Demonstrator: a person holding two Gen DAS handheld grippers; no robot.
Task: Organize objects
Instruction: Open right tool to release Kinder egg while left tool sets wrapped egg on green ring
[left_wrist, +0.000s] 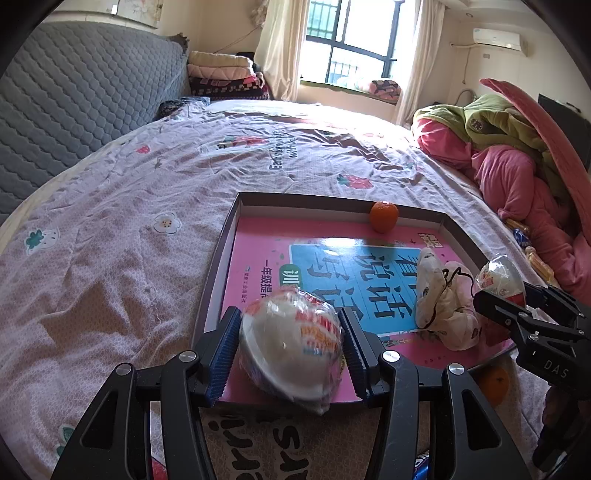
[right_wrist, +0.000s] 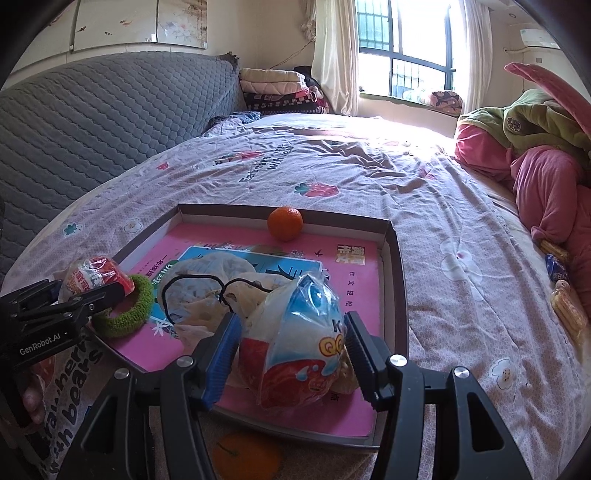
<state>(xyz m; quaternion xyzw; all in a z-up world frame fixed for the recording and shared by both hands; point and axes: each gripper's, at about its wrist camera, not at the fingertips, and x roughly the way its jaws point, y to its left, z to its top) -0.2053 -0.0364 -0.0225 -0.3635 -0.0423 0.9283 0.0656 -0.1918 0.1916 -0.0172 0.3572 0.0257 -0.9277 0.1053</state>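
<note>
A shallow dark-rimmed box (left_wrist: 218, 258) (right_wrist: 399, 280) lies on the bed with a pink book (left_wrist: 258, 247) (right_wrist: 351, 291) flat inside. My left gripper (left_wrist: 290, 319) (right_wrist: 83, 295) is shut on a plastic-wrapped white and red egg snack (left_wrist: 291, 347) (right_wrist: 92, 275) at the box's near left corner. My right gripper (right_wrist: 291, 321) (left_wrist: 517, 301) is shut on a blue, white and red wrapped egg snack (right_wrist: 299, 350) (left_wrist: 498, 275) over the near part of the book. An orange (left_wrist: 384, 216) (right_wrist: 285, 222) rests at the far wall. A white cloth pouch with black string (left_wrist: 443, 299) (right_wrist: 207, 273) and a green scrunchie (right_wrist: 125, 314) lie between the grippers.
A second orange (right_wrist: 243, 458) (left_wrist: 493, 384) sits on the bedsheet just in front of the box. Wrapped snacks (right_wrist: 557, 273) lie at the right beside piled pink and green bedding (left_wrist: 517, 166). A grey quilted headboard (left_wrist: 74, 96) runs along the left.
</note>
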